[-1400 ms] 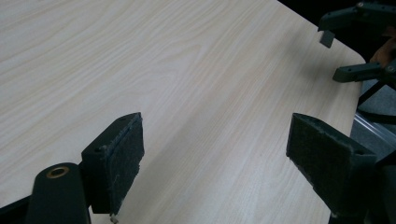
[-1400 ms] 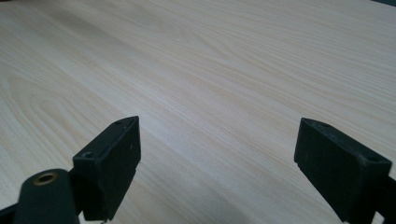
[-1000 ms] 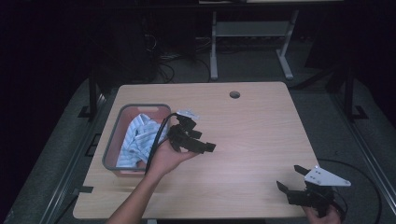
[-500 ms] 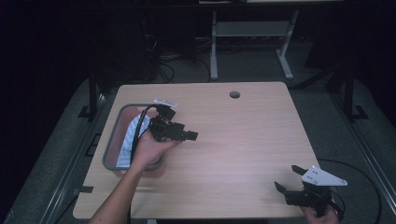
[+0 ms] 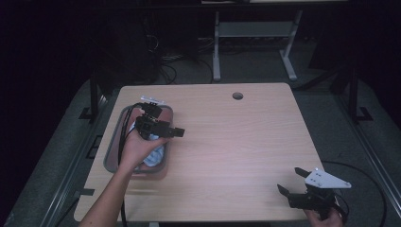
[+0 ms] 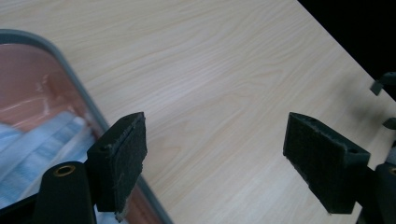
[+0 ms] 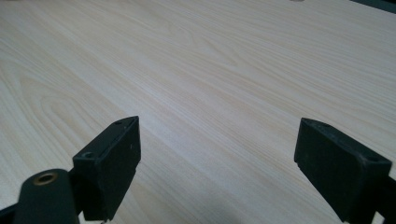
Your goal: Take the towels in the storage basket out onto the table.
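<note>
Across the middle of the high view, a pale wood-grain rectangular table point(image 5: 236, 142) with a round cable hole near its far edge is being used as the work surface. At centre left, a grey-rimmed, reddish see-through plastic tray point(image 5: 111, 146) is holding white and pale blue soft packets point(image 5: 153, 156), probably so they are being kept together for picking. Above that tray, the left gripper point(image 5: 177, 132) is being held with its jaws spread wide and empty, seemingly being lined up over the packets. At lower right, near the table's front corner, the right gripper point(image 5: 289, 182) is being kept low, jaws likewise wide apart and empty, apparently parked out of the way. No readable writing or brand is being shown anywhere.
</note>
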{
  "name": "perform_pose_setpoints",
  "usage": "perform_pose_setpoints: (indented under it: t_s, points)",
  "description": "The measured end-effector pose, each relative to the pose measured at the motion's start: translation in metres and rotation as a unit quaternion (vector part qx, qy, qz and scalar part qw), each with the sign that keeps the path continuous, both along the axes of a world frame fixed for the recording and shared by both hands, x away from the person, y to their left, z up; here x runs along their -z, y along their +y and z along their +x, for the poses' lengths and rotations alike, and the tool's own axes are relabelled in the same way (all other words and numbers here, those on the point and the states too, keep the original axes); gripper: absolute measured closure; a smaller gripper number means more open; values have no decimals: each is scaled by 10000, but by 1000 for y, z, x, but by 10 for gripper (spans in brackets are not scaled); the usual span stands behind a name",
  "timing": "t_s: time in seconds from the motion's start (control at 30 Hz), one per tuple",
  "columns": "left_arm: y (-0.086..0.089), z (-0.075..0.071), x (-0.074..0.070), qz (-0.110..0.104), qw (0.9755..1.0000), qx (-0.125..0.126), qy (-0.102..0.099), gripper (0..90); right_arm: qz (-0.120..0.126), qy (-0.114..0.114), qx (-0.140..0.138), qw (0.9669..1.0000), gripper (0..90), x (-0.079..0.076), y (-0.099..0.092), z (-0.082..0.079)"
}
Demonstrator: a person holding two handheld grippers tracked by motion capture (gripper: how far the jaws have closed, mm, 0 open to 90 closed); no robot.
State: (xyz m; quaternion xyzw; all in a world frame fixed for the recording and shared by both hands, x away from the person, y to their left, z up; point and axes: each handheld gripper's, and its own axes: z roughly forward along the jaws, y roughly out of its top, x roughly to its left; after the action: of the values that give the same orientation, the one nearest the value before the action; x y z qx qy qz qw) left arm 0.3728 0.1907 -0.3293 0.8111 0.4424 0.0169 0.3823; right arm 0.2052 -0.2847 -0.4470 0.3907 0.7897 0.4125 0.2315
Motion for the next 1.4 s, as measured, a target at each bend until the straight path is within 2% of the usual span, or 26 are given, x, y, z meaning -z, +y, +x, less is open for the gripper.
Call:
perform_pose_setpoints:
  t_s: [0.1,0.33,0.5,0.53,0.57,0.6,0.7,0.73,0.8,0.83,0.87,0.9,0.93,0.97,1.0,1.03,1.07,1.1,1.13,1.17,1.2,1.23,1.27,1.37,1.4]
  points:
    - [7,2,1,54,9999,-92,16,210,-24,-72,-21,10000,140,0,-1,0]
    - [19,1,2,222,9992,-319,-8,209,-1,6,-8,10000,140,0,0,0]
    - [29,0,4,263,9985,-473,15,205,-10,-31,-51,10000,140,0,1,0]
    - [36,-1,6,308,9978,-589,41,205,-12,-27,-57,10000,140,0,1,0]
    - [36,-1,6,308,9978,-589,41,205,-12,-27,-57,10000,140,0,1,0]
    - [44,0,9,339,9969,-707,77,204,-19,-14,-88,10000,140,0,2,0]
    - [51,0,10,382,9957,-829,118,203,-14,4,-86,10000,140,0,3,0]
    - [59,0,13,484,9939,-980,150,203,-35,3,-119,9999,140,0,4,0]
    - [64,0,15,607,9918,-1107,191,204,-21,32,-109,9999,140,0,5,0]
    - [64,0,15,607,9918,-1107,191,203,-21,32,-109,9999,140,0,5,0]
    - [69,-1,18,725,9895,-1228,232,202,-35,-10,-140,9999,140,0,5,1]
    - [69,-1,18,725,9895,-1228,232,202,-35,-10,-140,9999,140,0,5,1]
    - [75,-1,23,798,9873,-1338,296,202,-34,20,-156,9999,140,0,6,1]
    - [75,-1,23,798,9873,-1338,296,201,-34,20,-156,9999,140,0,6,1]
    - [79,-1,28,924,9847,-1429,374,199,-31,38,-151,9999,140,0,6,0]
    - [79,-1,28,924,9847,-1429,374,198,-37,29,-160,9999,140,0,6,0]
    - [82,-1,33,993,9825,-1510,454,198,-35,27,-160,9999,140,0,6,0]
    - [82,-1,33,993,9825,-1510,454,197,-36,25,-162,9999,140,0,6,0]
    - [83,-1,38,1105,9798,-1584,515,196,-26,37,-157,9999,140,0,6,0]
    - [84,0,40,1154,9785,-1616,561,195,-29,37,-166,9999,140,1,6,0]
    - [84,0,40,1154,9785,-1616,561,195,-29,37,-166,9999,140,1,6,0]
    - [84,1,45,1253,9763,-1648,625,195,-43,48,-186,9998,140,1,7,1]
    - [84,2,47,1297,9752,-1663,672,194,-48,39,-200,9998,140,1,8,1]
    - [84,5,51,1375,9744,-1619,742,188,-49,41,-222,9997,140,1,8,1]
    - [82,7,56,1472,9729,-1583,827,190,-48,40,-220,9997,140,1,8,1]
